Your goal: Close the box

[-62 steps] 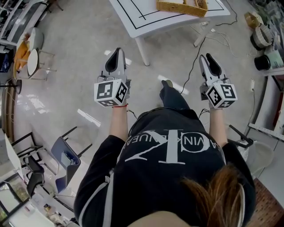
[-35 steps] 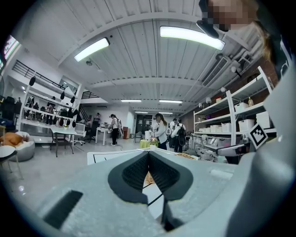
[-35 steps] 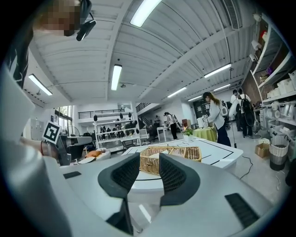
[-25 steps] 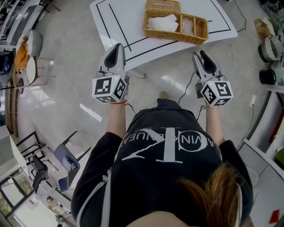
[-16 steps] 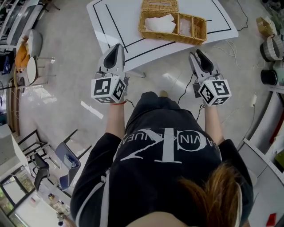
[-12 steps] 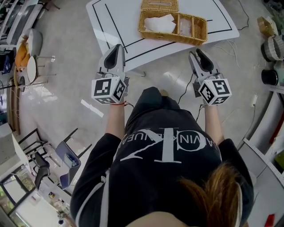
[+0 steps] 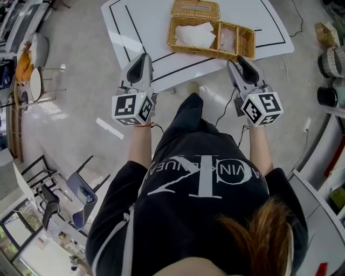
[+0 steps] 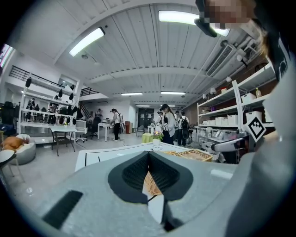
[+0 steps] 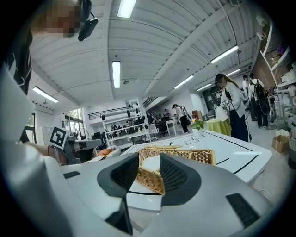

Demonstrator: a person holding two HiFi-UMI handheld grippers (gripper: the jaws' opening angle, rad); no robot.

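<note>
White table (image 7: 135, 32) with black lines stands on a glossy pale floor (image 7: 75, 108). On it sits the wicker box (image 7: 209, 52), its lid (image 7: 195, 9) folded open behind it and white paper (image 7: 195, 33) in its left compartment. Both hand-held grippers hover near the table's front edge. The left gripper (image 7: 143, 56) has its jaws closed together, empty. The right gripper (image 7: 236, 59) has its jaws apart, just opened slightly wider, with nothing between them.

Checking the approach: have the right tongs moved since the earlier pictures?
Yes. The right tongs have advanced toward the white table, tips now at its near edge before the woven wicker basket; jaws just opened further, nothing between them.
</note>
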